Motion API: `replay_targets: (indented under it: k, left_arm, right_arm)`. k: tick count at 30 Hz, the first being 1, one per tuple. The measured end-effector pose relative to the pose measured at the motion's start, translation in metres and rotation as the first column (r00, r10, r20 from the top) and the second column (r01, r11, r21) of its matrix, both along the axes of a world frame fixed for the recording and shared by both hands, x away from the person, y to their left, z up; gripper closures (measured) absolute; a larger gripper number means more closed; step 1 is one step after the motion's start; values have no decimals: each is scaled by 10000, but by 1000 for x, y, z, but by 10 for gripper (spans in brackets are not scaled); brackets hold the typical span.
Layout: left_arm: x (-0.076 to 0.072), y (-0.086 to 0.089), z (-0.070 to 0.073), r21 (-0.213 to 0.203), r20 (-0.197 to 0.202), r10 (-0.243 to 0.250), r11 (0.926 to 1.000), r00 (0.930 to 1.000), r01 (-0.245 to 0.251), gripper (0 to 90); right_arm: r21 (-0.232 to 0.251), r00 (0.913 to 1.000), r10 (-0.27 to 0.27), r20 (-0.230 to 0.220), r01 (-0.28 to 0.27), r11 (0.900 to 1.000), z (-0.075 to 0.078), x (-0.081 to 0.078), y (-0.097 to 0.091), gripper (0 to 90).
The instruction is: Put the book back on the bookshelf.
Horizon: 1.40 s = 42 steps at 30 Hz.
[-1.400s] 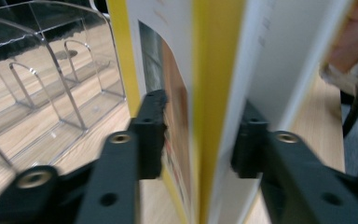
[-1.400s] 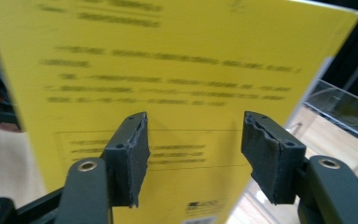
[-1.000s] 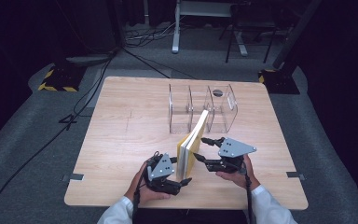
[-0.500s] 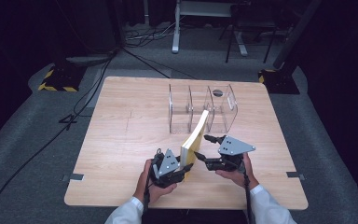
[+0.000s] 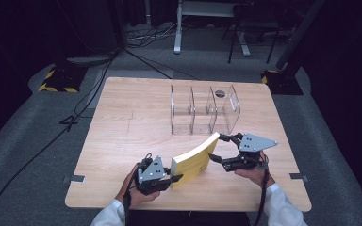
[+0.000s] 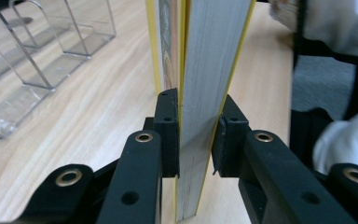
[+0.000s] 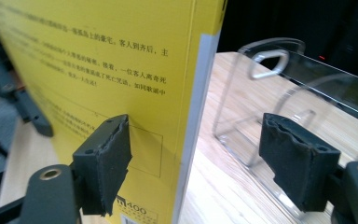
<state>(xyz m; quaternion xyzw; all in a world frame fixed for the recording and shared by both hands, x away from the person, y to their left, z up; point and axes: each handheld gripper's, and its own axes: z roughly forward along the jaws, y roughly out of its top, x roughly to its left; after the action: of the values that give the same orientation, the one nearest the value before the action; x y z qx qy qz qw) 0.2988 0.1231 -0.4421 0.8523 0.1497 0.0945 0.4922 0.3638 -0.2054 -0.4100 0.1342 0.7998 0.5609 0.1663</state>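
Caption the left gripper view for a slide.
Left tongs clamp the yellow book's page edge, clear rack behind.

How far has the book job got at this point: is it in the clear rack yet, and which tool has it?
Done: the yellow book is up on edge, tilted. In hand: the left tool has just closed on its page edge, while the right tool has just been opening, its pads off the cover. Left: the clear rack holds no book, so carrying and slotting it in seemingly remain.

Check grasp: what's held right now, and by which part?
Left gripper is shut on the yellow paperback book, clamping its page edge near a lower corner. Right gripper has just opened; holds nothing.
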Motion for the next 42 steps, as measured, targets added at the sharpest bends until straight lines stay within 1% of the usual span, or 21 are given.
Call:
replay_targets:
  k: [3, 6, 8, 10, 12, 13, 14, 17, 18, 19, 21, 24, 25, 26, 28, 30, 33, 34, 37, 39, 42]
  left_arm:
    - [-1, 8, 1, 63, -80, -359, 9993, 9993, 360, 749]
    - [-1, 14, 3, 203, -143, -709, 9973, 9974, 712, 749]
    - [1, 17, 3, 284, -185, -726, 9969, 9972, 731, 749]
    - [1, 19, 3, 223, -205, -719, 9971, 9972, 724, 749]
    - [1, 19, 3, 271, -110, -564, 9980, 9984, 566, 744]
    - [1, 20, 2, 301, -37, -511, 9982, 9987, 512, 742]
    - [0, 20, 2, 371, 91, -273, 9989, 9996, 270, 727]
    - [-1, 20, 0, 426, 266, 239, 9988, 9994, -251, 684]
    - [-2, 19, -2, 573, 386, 600, 9964, 9975, -621, 648]
    - [-3, 18, -3, 627, 476, 702, 9953, 9964, -732, 637]
    - [-4, 17, -6, 510, 524, 830, 9950, 9952, -856, 622]
    - [-5, 15, -10, 393, 596, 907, 9949, 9941, -931, 604]
    - [-5, 15, -10, 393, 596, 907, 9949, 9941, -931, 602]
    - [-5, 14, -10, 297, 491, 906, 9953, 9947, -921, 602]
    - [-4, 15, -12, 151, 411, 858, 9961, 9955, -864, 604]
    - [-3, 13, -12, 116, 444, 877, 9960, 9952, -883, 604]
    - [-1, 10, -13, 105, 497, 978, 9951, 9940, -985, 603]
    - [0, 7, -13, 87, 524, 1020, 9947, 9934, -1026, 603]
    - [4, 0, -14, 118, 761, 953, 9953, 9925, -965, 602]
    - [7, -7, -14, 171, 890, 1027, 9944, 9907, -1046, 601]
    - [13, -21, -12, 344, 1054, 1235, 9912, 9867, -1278, 604]
  right_arm:
    - [-71, 9977, 680, -73, -681, 9977, 0, -2, 9, 261]
    - [29, 9884, 1467, -391, -1467, 9892, -2, -3, 19, 268]
    - [143, 9811, 1844, -583, -1839, 9828, -4, -4, 24, 307]
    - [83, 9783, 1994, -564, -1992, 9799, -5, -6, 26, 377]
    - [-89, 9748, 2162, -549, -2170, 9761, -6, -9, 27, 421]
    - [-135, 9766, 2106, -448, -2113, 9773, -7, -10, 27, 446]
    - [-134, 9780, 2053, -377, -2059, 9785, -6, -11, 25, 478]
    - [9, 9713, 2327, -485, -2329, 9725, -6, -13, 17, 582]
    - [-20, 9698, 2401, -429, -2404, 9707, -6, -14, 15, 617]
    - [-48, 9675, 2501, -381, -2504, 9681, -6, -17, 13, 650]
    - [-84, 9650, 2609, -275, -2612, 9652, -7, -21, 10, 682]
    - [-159, 9544, 2984, -120, -2985, 9543, -7, -30, 6, 720]
    - [-159, 9544, 2984, -120, -2985, 9543, -7, -30, 6, 720]
    - [-261, 9494, 3139, 0, -3138, 9491, -7, -36, 4, 713]
    - [-379, 9483, 3173, 57, -3169, 9477, -10, -39, 4, 692]
    - [-319, 9476, 3194, -75, -3195, 9471, -13, -39, 4, 669]
    - [-234, 9509, 3090, -162, -3093, 9507, -14, -37, 3, 630]
    - [-187, 9574, 2873, -283, -2879, 9575, -15, -35, 2, 602]
    - [-125, 9583, 2833, -368, -2839, 9588, -14, -33, -1, 594]
    - [-83, 9594, 2799, -339, -2804, 9599, -13, -32, -4, 593]
    - [49, 9668, 2546, -198, -2546, 9670, -8, -32, -8, 593]
